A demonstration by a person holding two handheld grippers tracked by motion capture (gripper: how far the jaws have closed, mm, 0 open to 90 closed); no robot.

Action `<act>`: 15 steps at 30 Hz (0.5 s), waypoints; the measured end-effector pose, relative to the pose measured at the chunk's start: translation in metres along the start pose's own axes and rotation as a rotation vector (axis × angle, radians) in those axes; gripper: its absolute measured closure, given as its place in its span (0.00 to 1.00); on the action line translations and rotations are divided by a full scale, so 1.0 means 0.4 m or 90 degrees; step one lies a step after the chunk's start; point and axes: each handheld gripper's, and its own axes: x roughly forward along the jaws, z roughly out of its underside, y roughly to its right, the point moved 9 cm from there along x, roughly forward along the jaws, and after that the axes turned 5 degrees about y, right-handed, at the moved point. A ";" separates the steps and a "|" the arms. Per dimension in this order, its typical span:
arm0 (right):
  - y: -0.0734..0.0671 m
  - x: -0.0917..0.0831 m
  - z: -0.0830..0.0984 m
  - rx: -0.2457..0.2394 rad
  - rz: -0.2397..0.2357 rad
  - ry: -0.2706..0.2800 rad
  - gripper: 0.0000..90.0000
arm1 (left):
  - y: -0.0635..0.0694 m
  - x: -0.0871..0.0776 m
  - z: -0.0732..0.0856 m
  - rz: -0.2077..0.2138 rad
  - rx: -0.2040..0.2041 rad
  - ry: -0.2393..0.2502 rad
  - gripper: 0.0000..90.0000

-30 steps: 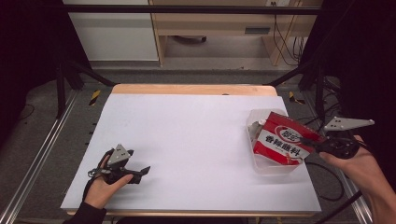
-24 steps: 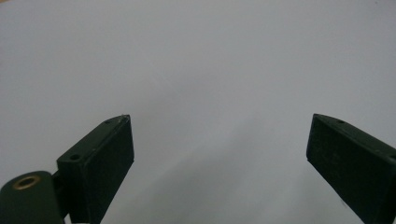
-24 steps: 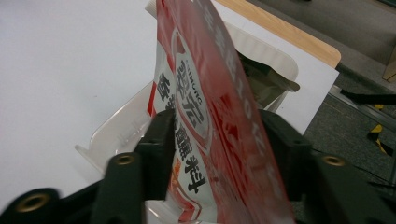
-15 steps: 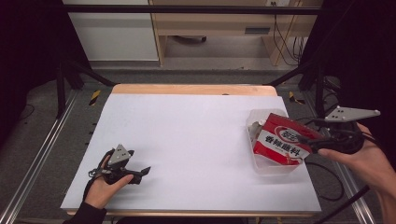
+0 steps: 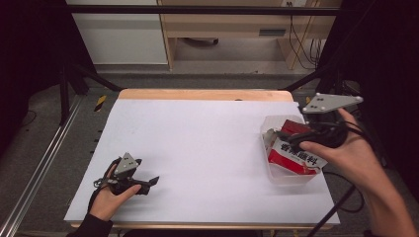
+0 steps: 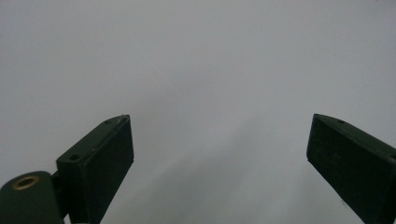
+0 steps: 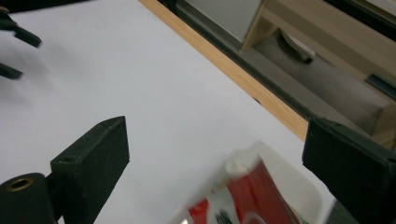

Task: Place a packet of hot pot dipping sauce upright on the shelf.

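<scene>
From the high view, a clear plastic tray (image 5: pixel 284 175) sits at the right side of the white tabletop (image 5: pixel 197 148), and a red and white packet (image 5: pixel 291 155) lies in it, its long axis running from the tray's far-left corner toward its near-right one. The right gripper (image 5: pixel 291 139) hovers over the packet's far end, pointing left, the hand cupped beneath it with the wrist coming in from the near-right corner. This hand is by far the nearer one. The left gripper (image 5: pixel 152 181) rests low at the near-left, well apart from the tray.

In the left gripper view, the jaws stand spread wide over bare white tabletop.

In the right gripper view, the jaws are spread wide and empty; the packet (image 7: pixel 243 200) lies below and between them, inside the tray (image 7: pixel 299 179).
</scene>
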 end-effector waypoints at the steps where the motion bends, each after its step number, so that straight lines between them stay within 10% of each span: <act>1: -0.017 0.014 -0.012 -0.002 -0.005 0.008 0.09 | -0.001 -0.001 0.000 0.000 0.000 -0.001 0.08; 7: -0.142 0.118 -0.035 -0.013 -0.053 0.030 0.09 | -0.010 -0.005 0.002 -0.007 0.001 -0.001 0.08; 15: -0.315 0.290 0.090 0.039 -0.123 0.020 0.09 | -0.017 -0.007 0.003 -0.014 0.000 -0.002 0.08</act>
